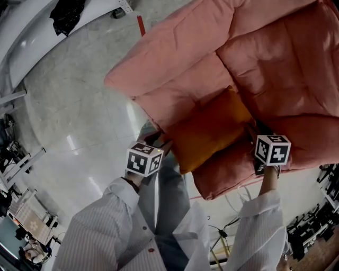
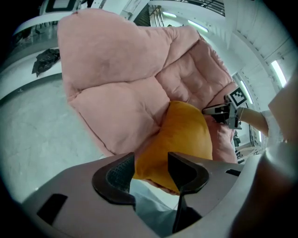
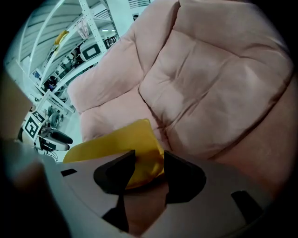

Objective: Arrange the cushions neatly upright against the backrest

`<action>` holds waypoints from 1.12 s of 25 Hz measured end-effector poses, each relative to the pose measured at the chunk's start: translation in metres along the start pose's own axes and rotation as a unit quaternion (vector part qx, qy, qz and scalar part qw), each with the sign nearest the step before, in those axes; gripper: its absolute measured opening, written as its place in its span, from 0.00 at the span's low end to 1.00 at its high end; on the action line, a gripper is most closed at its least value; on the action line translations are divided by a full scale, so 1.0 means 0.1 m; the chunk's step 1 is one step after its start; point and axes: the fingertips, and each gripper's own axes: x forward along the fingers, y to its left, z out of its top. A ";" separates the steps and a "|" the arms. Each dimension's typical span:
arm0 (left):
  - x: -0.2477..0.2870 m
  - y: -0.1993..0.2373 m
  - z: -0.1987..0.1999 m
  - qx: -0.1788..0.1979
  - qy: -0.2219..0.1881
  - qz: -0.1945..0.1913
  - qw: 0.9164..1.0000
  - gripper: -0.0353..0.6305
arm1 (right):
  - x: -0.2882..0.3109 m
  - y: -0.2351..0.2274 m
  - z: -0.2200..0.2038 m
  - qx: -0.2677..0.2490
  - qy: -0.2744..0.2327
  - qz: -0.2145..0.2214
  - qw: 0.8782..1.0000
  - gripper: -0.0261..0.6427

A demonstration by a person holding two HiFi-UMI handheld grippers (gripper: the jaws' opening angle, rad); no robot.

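On the seat of a pink quilted armchair (image 1: 265, 69) rests an orange cushion (image 1: 209, 129), just right of centre in the head view, turned like a diamond with one corner toward 1 o'clock. Whether it lies flat or leans cannot be told.

At 8 o'clock from the cushion sits the left gripper (image 1: 153, 145), under its marker cube. In the left gripper view, its jaws (image 2: 151, 169) stand apart, and the cushion's (image 2: 181, 139) lower corner shows in the gap without the pads pressing on it.

At 3 o'clock from the cushion sits the right gripper (image 1: 259, 135). In the right gripper view, its jaws (image 3: 149, 167) are also spread, with a yellow-orange corner of the cushion (image 3: 116, 144) between them, not squeezed. Each gripper appears in the other's view: the right one (image 2: 214, 111) at 3 o'clock, the left one (image 3: 51, 137) at 9 o'clock.

Both arms wear striped shirt sleeves (image 1: 100, 222), entering from 6 o'clock. Left of the armchair spreads a pale, glossy floor (image 1: 69, 106). At 11 o'clock a crumpled black item (image 1: 68, 13) lies on a white surface.
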 end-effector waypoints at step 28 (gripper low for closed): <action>0.33 -0.29 -0.25 -0.024 0.068 -0.035 0.997 0.13 | 0.28 0.05 -0.30 0.009 0.087 0.036 0.996 0.09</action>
